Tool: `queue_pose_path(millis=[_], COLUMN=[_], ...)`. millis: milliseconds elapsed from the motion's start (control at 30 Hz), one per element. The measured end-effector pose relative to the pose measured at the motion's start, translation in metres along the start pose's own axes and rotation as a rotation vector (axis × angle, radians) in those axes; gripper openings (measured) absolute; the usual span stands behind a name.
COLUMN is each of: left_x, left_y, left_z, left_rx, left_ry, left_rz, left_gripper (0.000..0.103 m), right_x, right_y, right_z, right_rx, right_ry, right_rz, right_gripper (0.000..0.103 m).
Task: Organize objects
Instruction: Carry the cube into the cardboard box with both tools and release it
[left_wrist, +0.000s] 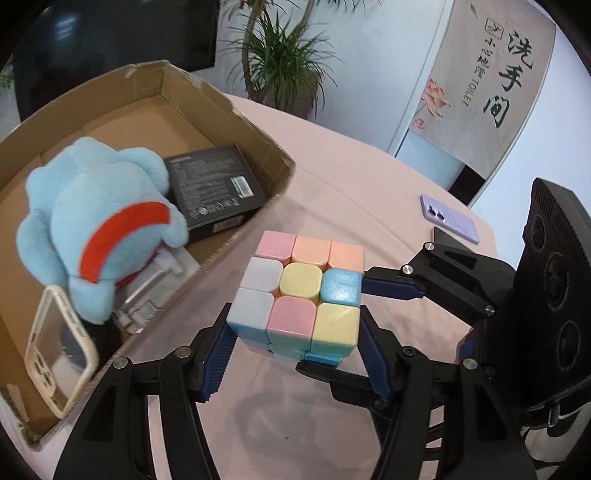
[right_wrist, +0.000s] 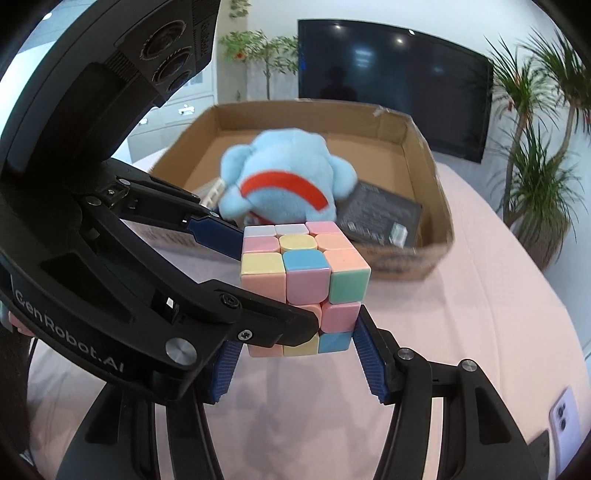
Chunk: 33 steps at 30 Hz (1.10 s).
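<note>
Both grippers (left_wrist: 295, 354) (right_wrist: 295, 365) are clamping the cube (left_wrist: 299, 295), carton (left_wrist: 236, 110) ahead already holding several items, phone (left_wrist: 448, 218) remaining beyond on the counter (left_wrist: 332, 166).

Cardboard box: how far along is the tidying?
Done: the blue plush toy, black carton and cased phone lie in the cardboard box. In hand: both the left gripper and right gripper grip the pastel puzzle cube. Left: the purple phone on the tablecloth.

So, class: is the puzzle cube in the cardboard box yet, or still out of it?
Out. The puzzle cube is gripped by both the left gripper and right gripper above the tablecloth, outside the cardboard box.
</note>
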<state>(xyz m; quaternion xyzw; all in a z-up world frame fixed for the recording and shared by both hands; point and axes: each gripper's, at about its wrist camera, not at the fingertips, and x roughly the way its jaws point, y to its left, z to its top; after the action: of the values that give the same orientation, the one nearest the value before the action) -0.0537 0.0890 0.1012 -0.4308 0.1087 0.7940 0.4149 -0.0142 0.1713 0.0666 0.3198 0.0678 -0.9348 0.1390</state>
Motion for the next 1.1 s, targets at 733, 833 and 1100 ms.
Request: queue_pose_path(millis=[733,833,1100], left_x=[-0.087,-0.094,-0.105], left_y=[0.100,0.113,0.142], left_z=[-0.012,-0.017,-0.030], left_rx=[-0.240,-0.281,-0.385], left_ry=[-0.244,-0.263,-0.305], left_rz=[0.113,0.126,0.158], left_gripper=[0.063,0.063,0.064], right_x=[0.029,0.037,0.060], right_y=[0.079,0.090,0.108], right_z=[0.095,0.104,0.119], right_rx=[-0.209,-0.228,-0.264], right_ry=[-0.122,-0.123,-0.106], right_rz=[0.138,0.173,0.229], right_gripper=[0.056,0.056,0.056])
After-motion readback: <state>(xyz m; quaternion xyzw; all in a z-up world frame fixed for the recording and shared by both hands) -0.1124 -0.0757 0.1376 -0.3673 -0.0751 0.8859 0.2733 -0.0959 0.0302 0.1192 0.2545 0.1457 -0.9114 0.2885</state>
